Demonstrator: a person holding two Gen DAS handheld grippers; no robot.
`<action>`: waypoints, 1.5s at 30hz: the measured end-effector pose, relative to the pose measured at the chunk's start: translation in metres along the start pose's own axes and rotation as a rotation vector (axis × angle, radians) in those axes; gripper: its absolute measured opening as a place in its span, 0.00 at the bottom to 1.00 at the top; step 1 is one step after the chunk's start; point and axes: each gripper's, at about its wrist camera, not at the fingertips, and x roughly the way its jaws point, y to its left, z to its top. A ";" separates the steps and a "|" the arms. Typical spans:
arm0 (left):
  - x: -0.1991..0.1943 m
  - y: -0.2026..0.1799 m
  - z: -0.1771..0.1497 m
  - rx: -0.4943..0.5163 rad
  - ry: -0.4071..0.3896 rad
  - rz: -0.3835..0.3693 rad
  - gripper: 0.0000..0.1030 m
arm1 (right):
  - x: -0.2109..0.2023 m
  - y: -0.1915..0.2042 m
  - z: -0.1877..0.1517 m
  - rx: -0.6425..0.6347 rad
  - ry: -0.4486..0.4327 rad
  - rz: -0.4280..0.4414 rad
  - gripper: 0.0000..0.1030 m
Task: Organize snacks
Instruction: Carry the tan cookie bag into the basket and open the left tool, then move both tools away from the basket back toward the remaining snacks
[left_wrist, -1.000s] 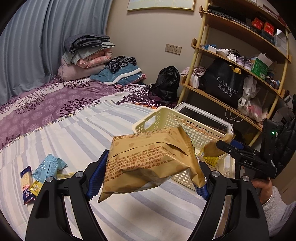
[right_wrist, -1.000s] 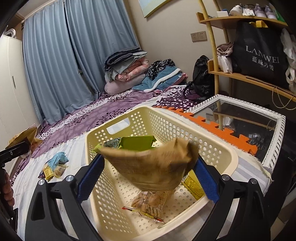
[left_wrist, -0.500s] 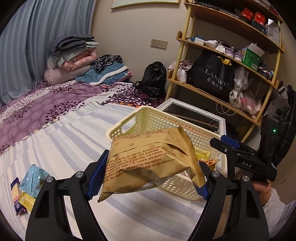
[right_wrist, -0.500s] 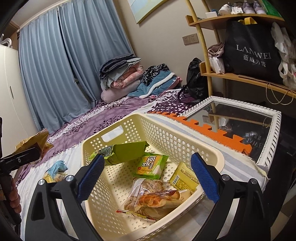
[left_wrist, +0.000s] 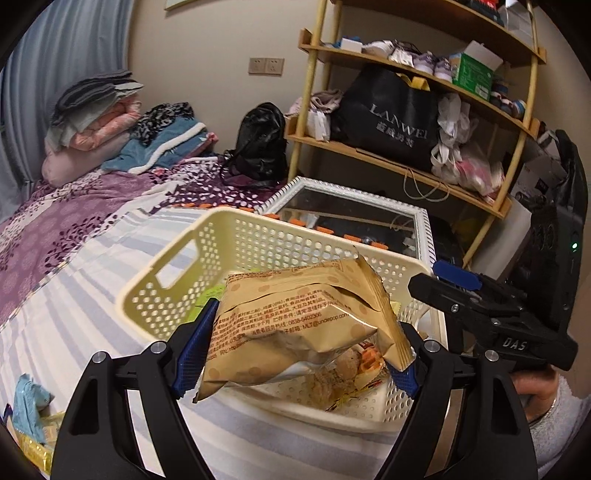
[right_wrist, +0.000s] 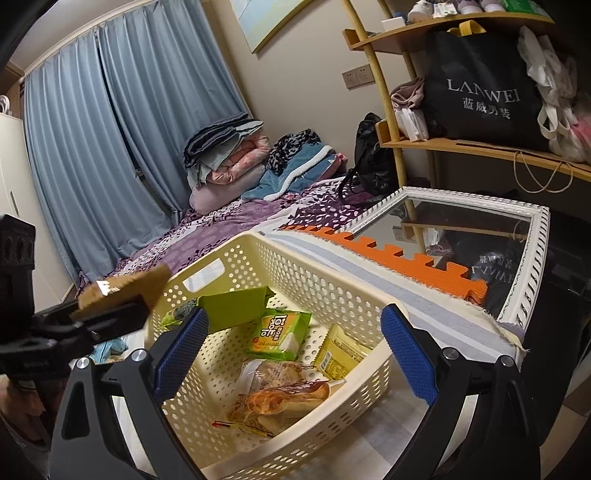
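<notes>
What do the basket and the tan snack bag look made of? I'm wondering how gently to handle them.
The basket looks like rigid cream plastic, matte, moulded with rows of round holes and a handle slot. The tan snack bag looks like thin crinkly film, probably foil-lined: its creases hold and a silvery inside shows at the lower edge.

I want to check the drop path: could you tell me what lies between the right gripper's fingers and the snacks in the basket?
Nothing: in the right wrist view the right gripper is open, with only the basket rim below.
</notes>
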 end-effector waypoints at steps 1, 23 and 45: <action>0.005 -0.001 -0.001 0.002 0.011 -0.006 0.79 | 0.000 -0.001 0.000 0.004 0.000 -0.001 0.91; 0.004 -0.012 -0.010 0.043 0.025 0.144 0.97 | -0.005 0.006 0.002 -0.001 -0.009 -0.013 0.95; -0.054 0.016 -0.036 -0.005 0.004 0.344 0.97 | -0.019 0.058 0.000 -0.097 -0.008 0.028 0.95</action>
